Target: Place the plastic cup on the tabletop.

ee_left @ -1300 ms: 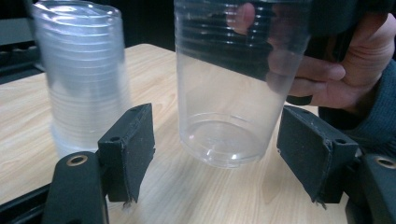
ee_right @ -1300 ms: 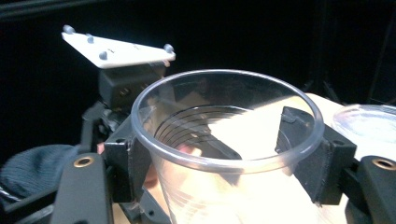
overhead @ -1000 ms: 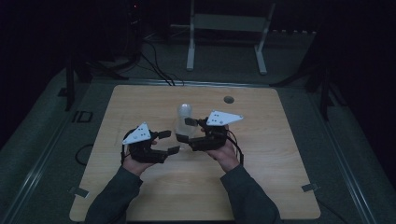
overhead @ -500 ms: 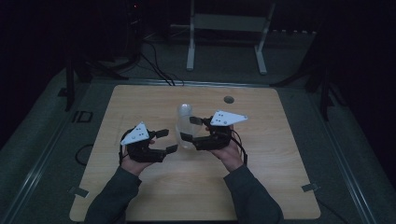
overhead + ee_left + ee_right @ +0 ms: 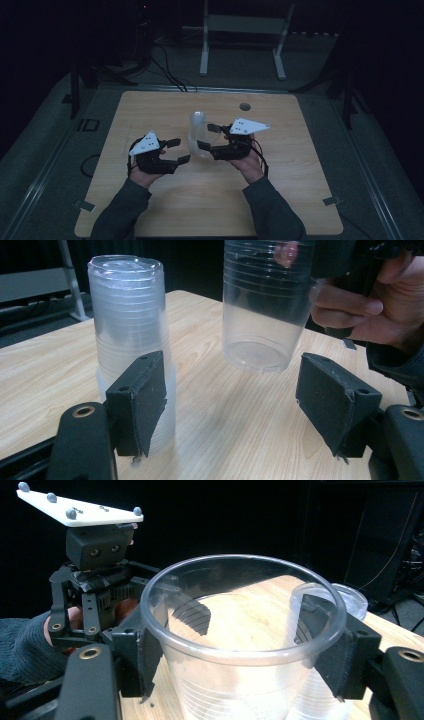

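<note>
On the left, our left gripper (image 5: 178, 151) holds its black padded jaws apart with nothing clamped. Just beside it, a stack of ribbed, clear plastic cups (image 5: 131, 340) stands inverted on the pale wood-grain table (image 5: 150, 107). To the right, our right gripper (image 5: 209, 137) clamps a single clear cup (image 5: 243, 645), round-rimmed and tapered, clear of the table.

In the left gripper view the top edge cuts off the rim of the single cup (image 5: 262, 315), and the right gripper (image 5: 350, 260) holding it shows as a dark corner only. One black pad (image 5: 142, 400) covers the lower part of the cup stack (image 5: 131, 330). In the right gripper view the cup's base runs off the bottom edge, and the stack (image 5: 330, 680) stands half hidden behind it. In the high view, the cup and stack blur together.
</note>
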`<state>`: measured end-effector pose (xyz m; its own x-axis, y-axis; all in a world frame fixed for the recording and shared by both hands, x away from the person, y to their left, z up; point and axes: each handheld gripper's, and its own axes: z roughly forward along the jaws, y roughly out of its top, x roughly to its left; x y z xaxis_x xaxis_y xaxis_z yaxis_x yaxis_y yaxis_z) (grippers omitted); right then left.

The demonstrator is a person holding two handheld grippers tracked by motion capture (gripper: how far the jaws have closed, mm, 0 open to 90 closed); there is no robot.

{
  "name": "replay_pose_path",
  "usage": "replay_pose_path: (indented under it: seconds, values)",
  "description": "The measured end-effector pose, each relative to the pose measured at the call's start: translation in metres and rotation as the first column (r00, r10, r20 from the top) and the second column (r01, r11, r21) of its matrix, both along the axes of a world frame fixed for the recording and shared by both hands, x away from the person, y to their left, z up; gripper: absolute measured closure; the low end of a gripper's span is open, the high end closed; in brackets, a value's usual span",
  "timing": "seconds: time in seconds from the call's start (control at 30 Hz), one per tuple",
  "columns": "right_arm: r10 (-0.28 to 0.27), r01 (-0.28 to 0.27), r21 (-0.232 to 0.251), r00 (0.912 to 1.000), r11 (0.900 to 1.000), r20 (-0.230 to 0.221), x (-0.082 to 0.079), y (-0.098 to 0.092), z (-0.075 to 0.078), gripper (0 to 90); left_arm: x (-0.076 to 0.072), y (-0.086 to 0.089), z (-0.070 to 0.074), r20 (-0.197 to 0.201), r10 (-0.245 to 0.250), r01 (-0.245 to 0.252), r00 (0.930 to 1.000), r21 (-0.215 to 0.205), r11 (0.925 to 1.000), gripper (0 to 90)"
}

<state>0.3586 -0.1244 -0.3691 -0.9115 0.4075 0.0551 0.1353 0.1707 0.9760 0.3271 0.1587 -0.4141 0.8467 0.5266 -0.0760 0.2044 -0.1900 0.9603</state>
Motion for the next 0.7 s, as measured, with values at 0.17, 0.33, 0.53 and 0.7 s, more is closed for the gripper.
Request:
replay_pose_path:
  seconds: [0.17,0.33,0.53,0.7]
  values:
    - [-0.01,0.01,-0.002,0.9999,1.0,0.004,0.001,-0.004,0.001,29.0,0.001,0.0,0.0,0.001,0.001,-0.001,1.0,0.005,1.0,28.3]
    - [-0.023,0.023,-0.005,0.9996,1.0,0.013,0.001,-0.01,0.002,29.0,0.001,-0.001,0.0,0.0,0.0,0.0,1.0,0.006,1.0,28.3]
    - [-0.049,0.049,-0.005,0.9987,0.999,0.015,0.003,-0.018,0.0,29.0,0.001,-0.003,-0.001,-0.003,0.001,-0.001,1.0,0.009,1.0,28.2]
    - [-0.069,0.07,-0.01,0.9974,0.998,0.021,0.003,-0.023,-0.001,29.0,0.001,-0.003,-0.002,-0.004,0.003,-0.003,1.0,0.012,0.9999,28.3]
